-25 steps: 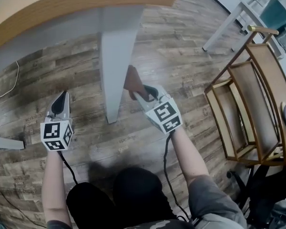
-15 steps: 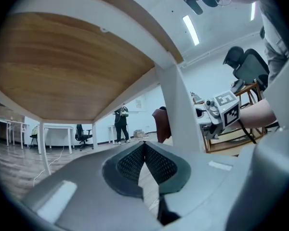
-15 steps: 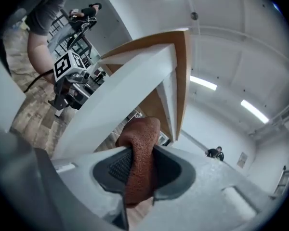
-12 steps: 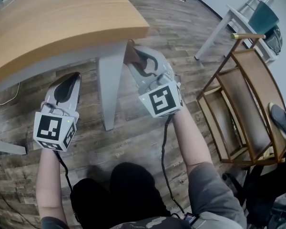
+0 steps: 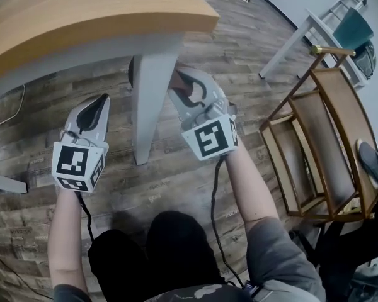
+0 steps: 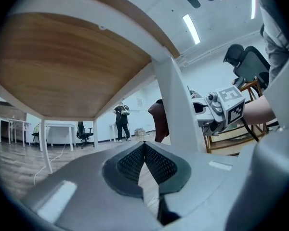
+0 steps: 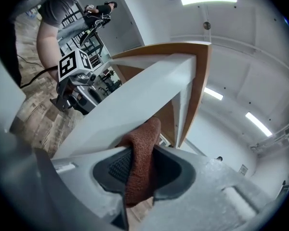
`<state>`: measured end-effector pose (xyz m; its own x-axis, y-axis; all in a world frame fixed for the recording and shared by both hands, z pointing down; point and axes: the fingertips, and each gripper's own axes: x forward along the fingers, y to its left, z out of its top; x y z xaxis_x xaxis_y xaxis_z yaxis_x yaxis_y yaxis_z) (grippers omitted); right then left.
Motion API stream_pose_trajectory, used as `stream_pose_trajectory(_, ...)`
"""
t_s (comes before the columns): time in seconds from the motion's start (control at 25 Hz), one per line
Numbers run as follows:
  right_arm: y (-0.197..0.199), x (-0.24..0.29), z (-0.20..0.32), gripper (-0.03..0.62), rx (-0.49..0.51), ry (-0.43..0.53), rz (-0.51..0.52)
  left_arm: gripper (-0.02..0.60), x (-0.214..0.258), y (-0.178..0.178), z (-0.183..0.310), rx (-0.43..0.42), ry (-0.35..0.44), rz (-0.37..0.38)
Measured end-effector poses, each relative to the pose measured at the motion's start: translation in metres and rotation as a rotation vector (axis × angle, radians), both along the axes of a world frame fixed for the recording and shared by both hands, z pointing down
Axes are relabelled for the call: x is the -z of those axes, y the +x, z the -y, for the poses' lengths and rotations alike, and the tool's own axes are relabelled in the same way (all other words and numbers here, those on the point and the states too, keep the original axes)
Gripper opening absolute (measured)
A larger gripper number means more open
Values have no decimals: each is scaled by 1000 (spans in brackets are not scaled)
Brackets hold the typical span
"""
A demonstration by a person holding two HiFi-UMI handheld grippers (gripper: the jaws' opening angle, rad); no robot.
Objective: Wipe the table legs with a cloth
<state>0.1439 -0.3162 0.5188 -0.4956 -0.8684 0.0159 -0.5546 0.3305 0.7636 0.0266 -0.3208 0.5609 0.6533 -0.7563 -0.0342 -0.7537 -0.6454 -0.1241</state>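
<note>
The white table leg point(image 5: 150, 99) drops from the wood-topped table point(image 5: 82, 11) to the plank floor. My right gripper point(image 5: 184, 88) is just right of the leg near its top, shut on a brown cloth point(image 5: 176, 80) that presses against the leg's side. In the right gripper view the cloth point(image 7: 142, 160) sticks out between the jaws and lies on the leg point(image 7: 135, 100). My left gripper point(image 5: 99, 103) is left of the leg, apart from it, shut with nothing in it; its pads point(image 6: 156, 162) meet. From there the leg point(image 6: 179, 112) and cloth point(image 6: 159, 120) show ahead.
A wooden chair frame point(image 5: 315, 143) stands at the right, close to my right arm. A white table point(image 5: 302, 33) is at the far right. A cable point(image 5: 6, 115) and another white leg point(image 5: 0, 184) lie left. A person point(image 6: 121, 121) stands far off.
My right gripper has carried the cloth up the leg, from about its middle to near the tabletop. The left gripper has risen a little and stays shut.
</note>
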Motion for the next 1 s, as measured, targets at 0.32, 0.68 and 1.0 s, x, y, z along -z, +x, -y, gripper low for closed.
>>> stream_pose_trajectory(0.32, 4, -117, -8, 86, 4, -179, 43, 18, -115, 10, -14, -51, -36, 89)
stream_pose_trajectory(0.68, 7, -249, -7, 86, -17, -397, 0, 18, -216, 9, -37, -66, -212, 89)
stream_pose_trajectory(1.0, 6, -357, -6, 86, -47, -575, -95, 18, -275, -3, -52, -48, -384, 29)
